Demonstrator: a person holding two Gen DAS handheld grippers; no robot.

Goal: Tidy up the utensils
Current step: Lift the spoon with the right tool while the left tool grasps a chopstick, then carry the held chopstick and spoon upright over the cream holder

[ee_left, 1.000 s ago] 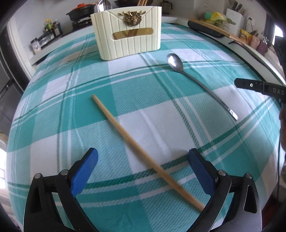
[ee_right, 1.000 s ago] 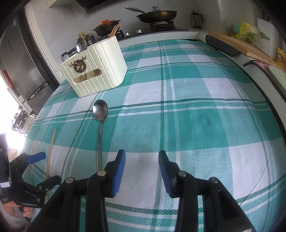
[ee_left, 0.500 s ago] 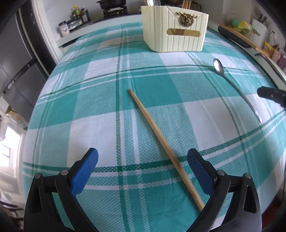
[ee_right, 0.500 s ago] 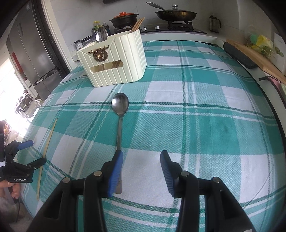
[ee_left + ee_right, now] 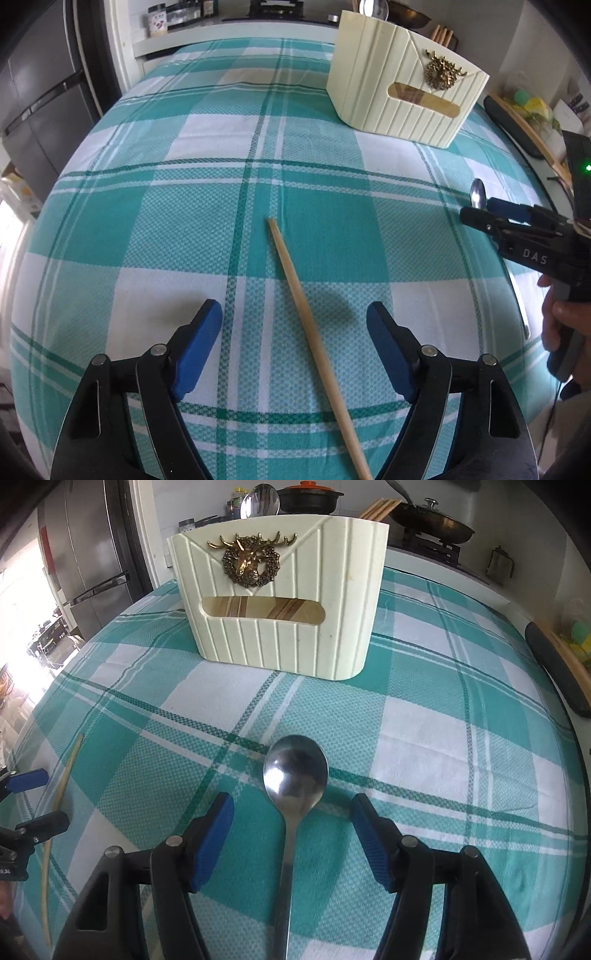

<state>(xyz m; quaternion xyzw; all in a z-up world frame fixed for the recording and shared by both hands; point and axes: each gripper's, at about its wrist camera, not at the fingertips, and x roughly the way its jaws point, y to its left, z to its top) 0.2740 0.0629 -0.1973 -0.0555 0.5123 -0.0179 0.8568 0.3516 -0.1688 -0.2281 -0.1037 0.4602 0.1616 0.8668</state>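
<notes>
Straddling untouched: closing left gripper (image 5: pixel 294 345) chopstick (image 5: pixel 314 332), opening right gripper (image 5: pixel 291 840) spoon (image 5: pixel 295 775).

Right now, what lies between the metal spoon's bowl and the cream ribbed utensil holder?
Nothing but bare teal-and-white checked tablecloth. The right wrist view shows the stretch from the metal spoon to the cream ribbed utensil holder clear.

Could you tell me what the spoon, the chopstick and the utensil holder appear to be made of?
Spoon: polished metal, probably stainless steel; its bowl mirrors light.
Chopstick: pale matte tan, likely wood or bamboo.
Holder: cream, ribbed, smooth; plastic or resin, hard to tell. Its deer emblem looks like brassy metal.
</notes>
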